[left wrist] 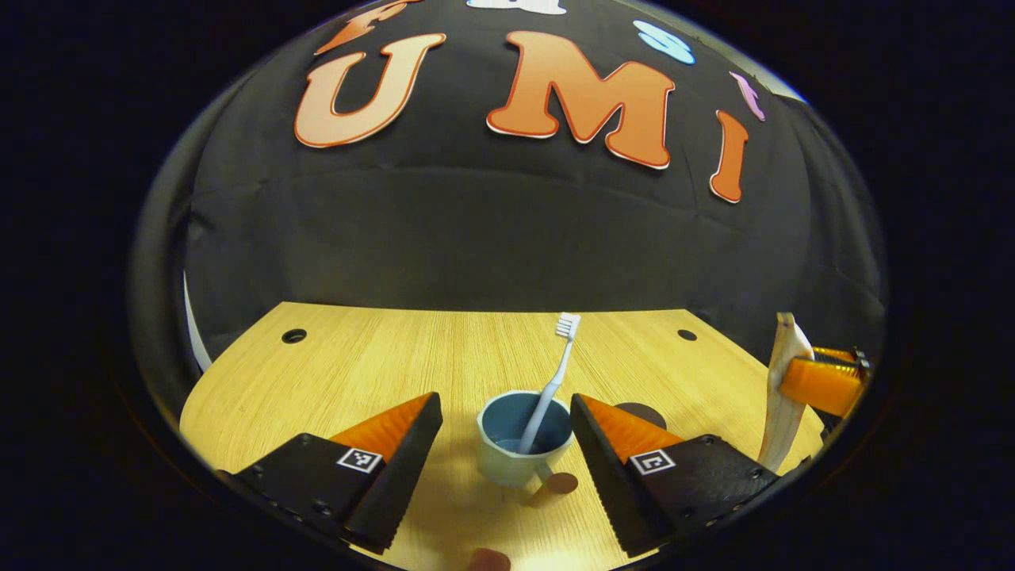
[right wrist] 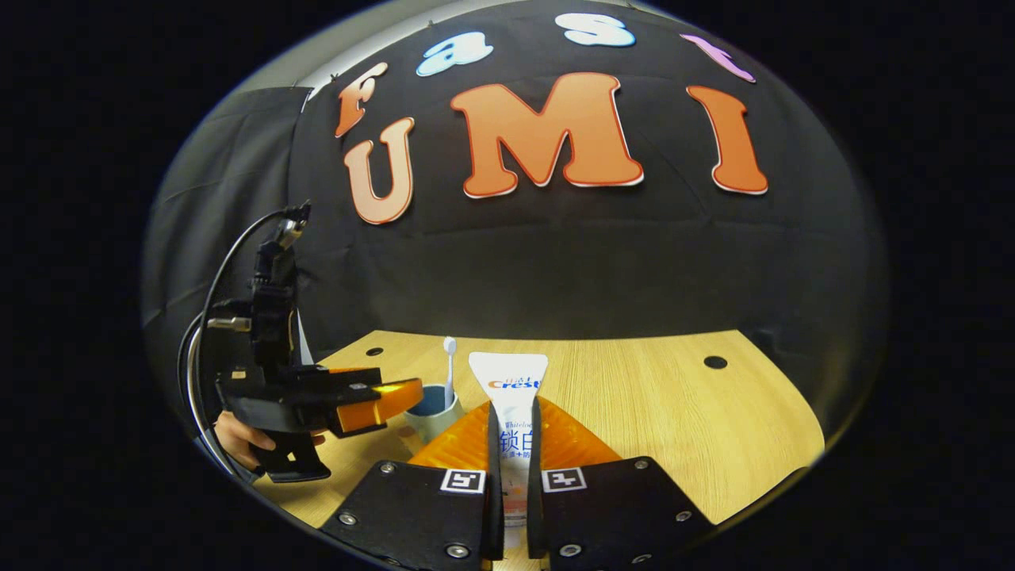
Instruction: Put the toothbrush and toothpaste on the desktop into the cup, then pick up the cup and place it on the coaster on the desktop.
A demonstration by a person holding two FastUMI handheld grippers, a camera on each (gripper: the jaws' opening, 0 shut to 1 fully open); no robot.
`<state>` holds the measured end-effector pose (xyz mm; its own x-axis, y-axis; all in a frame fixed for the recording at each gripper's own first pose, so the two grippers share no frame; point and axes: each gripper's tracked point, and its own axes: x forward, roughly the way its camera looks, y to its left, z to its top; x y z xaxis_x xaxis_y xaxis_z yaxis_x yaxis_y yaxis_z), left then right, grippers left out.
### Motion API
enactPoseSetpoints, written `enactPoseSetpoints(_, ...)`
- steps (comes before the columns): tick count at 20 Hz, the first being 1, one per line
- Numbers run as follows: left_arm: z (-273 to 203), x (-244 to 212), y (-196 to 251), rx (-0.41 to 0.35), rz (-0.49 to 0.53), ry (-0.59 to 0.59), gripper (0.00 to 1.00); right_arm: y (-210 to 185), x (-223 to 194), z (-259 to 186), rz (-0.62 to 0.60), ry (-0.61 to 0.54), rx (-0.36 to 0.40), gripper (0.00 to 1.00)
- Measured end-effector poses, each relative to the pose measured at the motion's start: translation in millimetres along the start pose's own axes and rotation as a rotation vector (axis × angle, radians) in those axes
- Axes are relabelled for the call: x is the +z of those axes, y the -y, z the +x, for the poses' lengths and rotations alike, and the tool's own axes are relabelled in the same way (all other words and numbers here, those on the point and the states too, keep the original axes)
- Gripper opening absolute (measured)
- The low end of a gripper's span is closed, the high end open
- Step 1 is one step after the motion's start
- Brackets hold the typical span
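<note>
In the left gripper view a pale cup (left wrist: 515,464) with a blue inside stands on the wooden desk, and a light blue toothbrush (left wrist: 557,373) leans in it, head up. My left gripper (left wrist: 507,468) is open, one finger on each side of the cup, touching nothing. A dark round coaster (left wrist: 644,412) lies just behind the cup to the right. At the right edge my right gripper (left wrist: 793,374) holds a white toothpaste tube (left wrist: 781,420) upright above the desk. In the right gripper view my right gripper (right wrist: 513,416) is shut on the toothpaste tube (right wrist: 507,374); cup (right wrist: 432,414), toothbrush (right wrist: 449,369) and left gripper (right wrist: 388,400) lie to its left.
The desk (left wrist: 357,373) has cable holes (left wrist: 293,335) near its back corners and ends at the black cloth wall. Small brown round marks (left wrist: 564,481) sit by the cup's base. A hand (right wrist: 238,440) holds the left gripper at the desk's left side.
</note>
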<state>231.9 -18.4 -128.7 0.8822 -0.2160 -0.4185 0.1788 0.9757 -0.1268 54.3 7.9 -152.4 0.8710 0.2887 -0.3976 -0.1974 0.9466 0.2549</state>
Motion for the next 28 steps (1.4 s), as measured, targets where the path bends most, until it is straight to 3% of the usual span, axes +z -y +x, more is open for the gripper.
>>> enactPoseSetpoints(12,-73.9,28.2,-22.9,0.027,0.046,0.262,0.97,-59.4,57.1,38.7,-0.055,0.17,0.091,0.12)
enactPoseSetpoints(28,-101.8,9.4,-29.5,0.028,0.031,0.305,0.97,-105.4,56.6,122.0,0.0,0.296,0.204,0.12)
